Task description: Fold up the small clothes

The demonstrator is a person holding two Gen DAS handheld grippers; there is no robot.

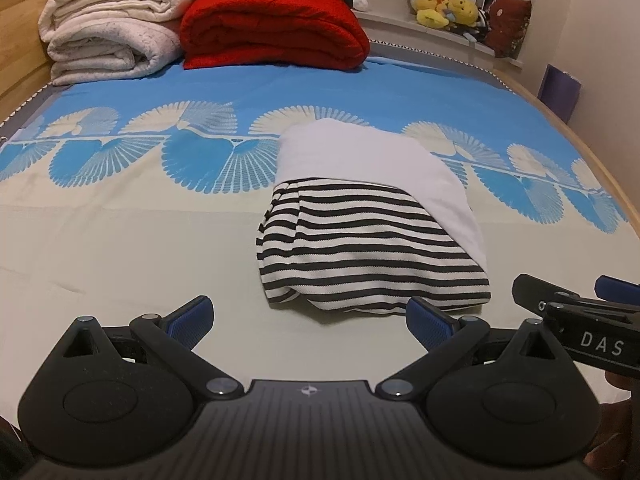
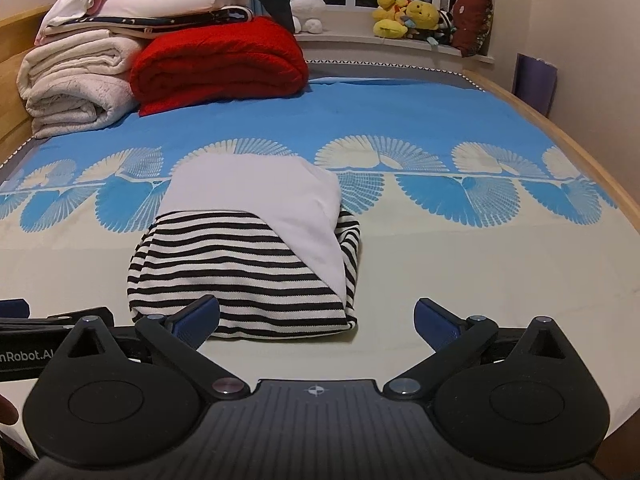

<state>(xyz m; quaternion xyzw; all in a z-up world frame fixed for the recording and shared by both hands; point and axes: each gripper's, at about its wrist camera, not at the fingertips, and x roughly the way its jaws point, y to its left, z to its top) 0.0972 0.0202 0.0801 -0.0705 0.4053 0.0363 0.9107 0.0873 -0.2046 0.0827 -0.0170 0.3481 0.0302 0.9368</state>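
Note:
A folded garment lies on the bed, black-and-white striped (image 1: 360, 256) (image 2: 240, 276) with a plain white part (image 1: 360, 152) (image 2: 256, 188) folded over its far side and right edge. My left gripper (image 1: 310, 318) is open just short of the bundle's near edge, nothing between its blue pads. My right gripper (image 2: 316, 320) is open too, its left fingertip (image 2: 200, 312) in front of the bundle's near edge and the right one over bare sheet. Each view shows part of the other gripper at its side.
The bed sheet (image 1: 120, 240) is cream near me and blue with fan patterns farther off. Folded white blankets (image 1: 108, 36) and a red blanket (image 1: 272, 28) are stacked at the far left. Plush toys (image 2: 412, 16) sit on the windowsill. A wooden bed edge (image 2: 600, 168) runs along the right.

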